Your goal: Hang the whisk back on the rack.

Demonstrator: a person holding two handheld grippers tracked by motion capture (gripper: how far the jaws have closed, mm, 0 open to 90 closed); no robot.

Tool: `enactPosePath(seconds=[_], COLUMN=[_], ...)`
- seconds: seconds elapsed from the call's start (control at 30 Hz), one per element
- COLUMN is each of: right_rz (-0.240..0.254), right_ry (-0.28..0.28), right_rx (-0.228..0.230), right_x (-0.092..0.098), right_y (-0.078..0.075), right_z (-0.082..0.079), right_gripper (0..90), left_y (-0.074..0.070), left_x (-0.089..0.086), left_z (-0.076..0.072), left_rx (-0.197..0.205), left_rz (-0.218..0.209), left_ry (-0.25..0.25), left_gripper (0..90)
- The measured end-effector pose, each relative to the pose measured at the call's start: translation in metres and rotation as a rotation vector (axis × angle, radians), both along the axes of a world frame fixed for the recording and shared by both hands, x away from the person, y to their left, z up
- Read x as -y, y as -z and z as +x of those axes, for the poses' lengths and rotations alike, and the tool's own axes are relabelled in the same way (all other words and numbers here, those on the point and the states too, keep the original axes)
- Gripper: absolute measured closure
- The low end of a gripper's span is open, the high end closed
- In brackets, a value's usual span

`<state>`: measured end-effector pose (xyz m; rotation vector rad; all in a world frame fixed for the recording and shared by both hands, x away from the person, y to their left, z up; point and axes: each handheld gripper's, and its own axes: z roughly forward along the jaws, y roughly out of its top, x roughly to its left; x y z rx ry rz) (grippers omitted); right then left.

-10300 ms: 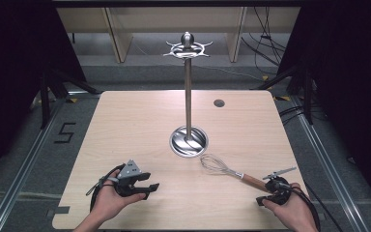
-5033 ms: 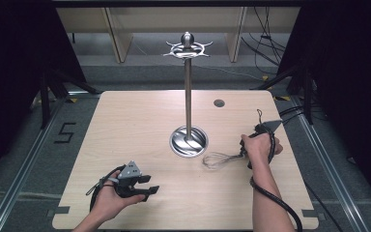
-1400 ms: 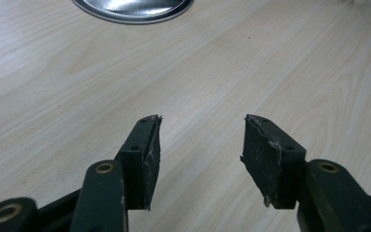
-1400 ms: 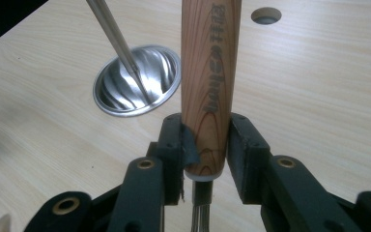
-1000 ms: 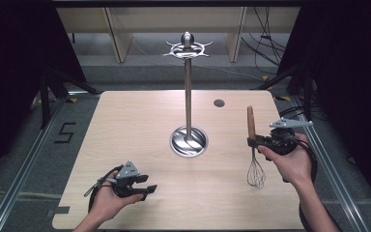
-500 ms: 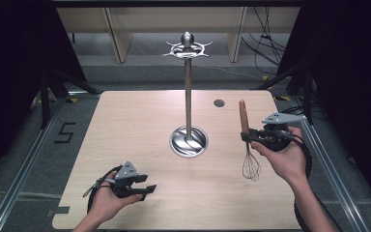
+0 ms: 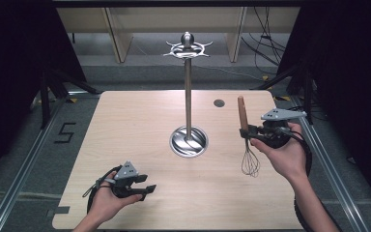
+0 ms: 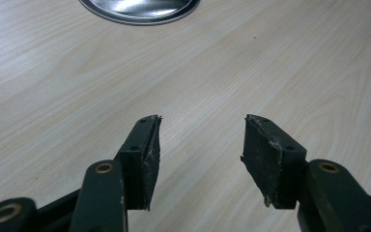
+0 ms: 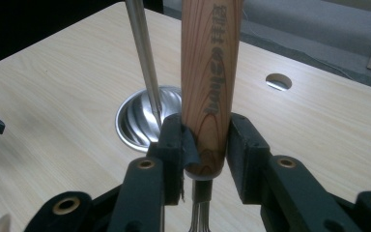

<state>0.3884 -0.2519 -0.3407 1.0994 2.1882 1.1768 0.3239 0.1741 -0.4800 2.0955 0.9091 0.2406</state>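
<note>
A whisk (image 7: 244, 126) with a wooden handle (image 9: 211, 82) and wire head (image 7: 249, 163) hangs upright above the table's right side, handle up. My right gripper (image 7: 249, 132) is shut on the lower end of the handle, its pads (image 9: 173, 145) pressing both sides. A metal stand (image 7: 188, 87) with a round base (image 7: 188, 140) and hooked top (image 7: 187, 47) rises at the table's middle, left of the whisk. My left gripper (image 7: 145, 186) rests near the front left of the table (image 7: 140, 121), jaws open, with bare wood between its pads (image 8: 145, 159).
A round cable hole (image 7: 219, 103) lies at the table's back right. The stand's shiny base (image 8: 140, 7) lies just ahead of the left gripper. Metal rails (image 7: 24, 164) run along both sides of the table, with dark floor beyond.
My right hand has lifted the whisk and carried it a little left and back toward the stand. The left hand has stayed still.
</note>
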Motion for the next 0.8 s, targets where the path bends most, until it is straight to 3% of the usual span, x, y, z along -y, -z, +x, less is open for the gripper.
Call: enactPosePath(seconds=[0.1,0.13,0.27,0.33,0.4,0.53,0.57,0.6,0.63,0.8], right_rz=[-0.002,0.019,0.015,0.001,-0.011,0.002,-0.009,0.0,-0.003,-0.001], right_ry=[-0.01,0.008,0.006,-0.003,-0.013,-0.01,-0.018,-0.013,-0.018,-0.015], right_rx=[-0.02,-0.053,-0.008,-0.027,-0.01,-0.023,-0.003,-0.013,0.019,-0.002], right_x=[-0.001,-0.003,-0.006,-0.006,-0.005,-0.008,-0.008,-0.009,-0.01,-0.011], right_y=[-0.003,-0.004,-0.003,-0.006,-0.008,-0.011,-0.012,-0.012,-0.013,-0.016], right_z=[0.0,-0.002,0.001,0.0,0.002,0.001,0.002,0.002,0.004,0.003], right_gripper=[70.1,70.1,70.1,70.1,70.1,70.1,70.1,70.1,70.1,70.1], left_y=[0.0,0.0,0.0,0.0,0.0,0.0,0.0,0.0,0.0,0.0], left_x=[0.0,0.0,0.0,0.0,0.0,0.0,0.0,0.0,0.0,0.0], left_z=[0.0,0.0,0.0,0.0,0.0,0.0,0.0,0.0,0.0,0.0], left_rx=[-0.001,-0.003,-0.004,-0.001,-0.002,-0.002,-0.002,-0.002,0.0,0.0], left_rz=[-0.001,-0.004,-0.006,-0.001,-0.003,-0.007,-0.007,-0.008,-0.005,-0.002], left_ry=[-0.002,0.004,0.0,-0.002,0.001,0.001,0.001,0.001,-0.001,-0.003], left_gripper=[46.8,46.8,46.8,46.7,46.7,46.7,46.7,46.7,46.7,46.6])
